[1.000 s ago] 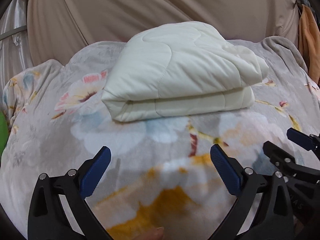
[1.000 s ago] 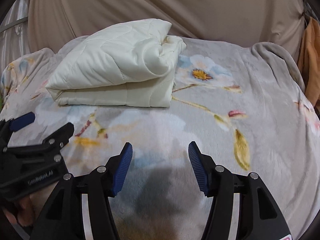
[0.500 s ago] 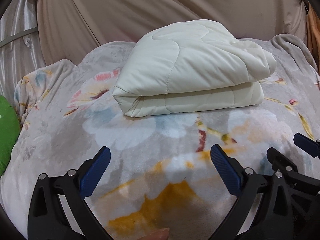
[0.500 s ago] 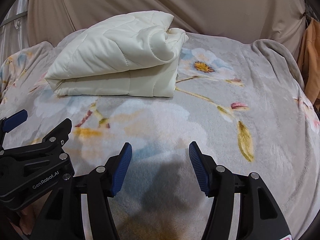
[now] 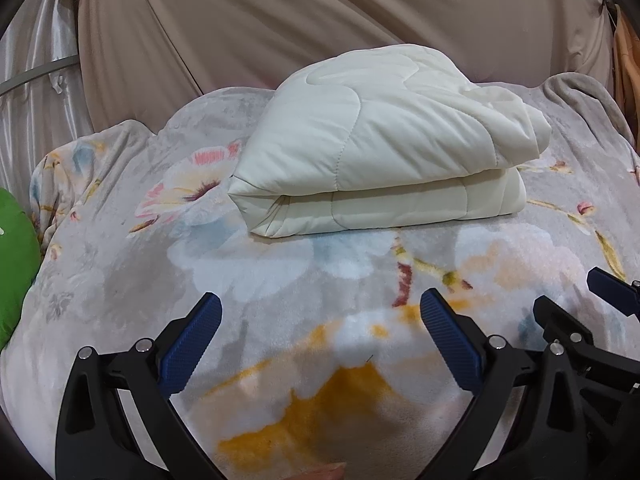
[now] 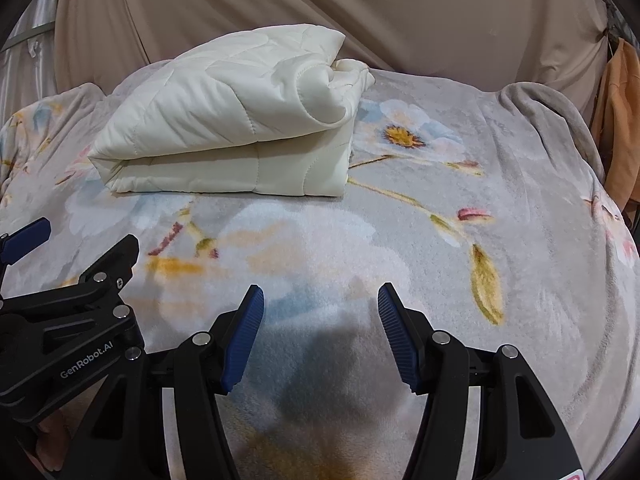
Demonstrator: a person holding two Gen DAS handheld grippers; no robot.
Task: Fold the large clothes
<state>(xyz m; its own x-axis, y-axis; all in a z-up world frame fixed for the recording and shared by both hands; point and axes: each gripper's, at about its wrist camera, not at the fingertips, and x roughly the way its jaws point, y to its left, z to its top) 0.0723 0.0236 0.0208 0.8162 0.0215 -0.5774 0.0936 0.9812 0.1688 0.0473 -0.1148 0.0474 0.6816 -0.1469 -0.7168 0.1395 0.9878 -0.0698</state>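
Observation:
A cream quilted garment [image 5: 384, 148] lies folded in a thick bundle on the floral blanket [image 5: 280, 280]; it also shows in the right wrist view [image 6: 232, 120], upper left. My left gripper [image 5: 320, 308] is open and empty, above the blanket, well short of the bundle. My right gripper [image 6: 320, 304] is open and empty, also over bare blanket. Each gripper shows at the edge of the other's view: the right one [image 5: 580, 320] and the left one [image 6: 72, 268].
The grey floral blanket [image 6: 480, 240] covers the whole bed. A beige curtain [image 5: 320, 20] hangs behind it. A green object [image 5: 16, 264] lies at the left edge. An orange cloth [image 6: 616, 120] hangs at the right.
Both grippers have drawn back and tilted a little, so the bundle sits higher and farther in both views. The bundle itself has not moved. Both grippers stay open.

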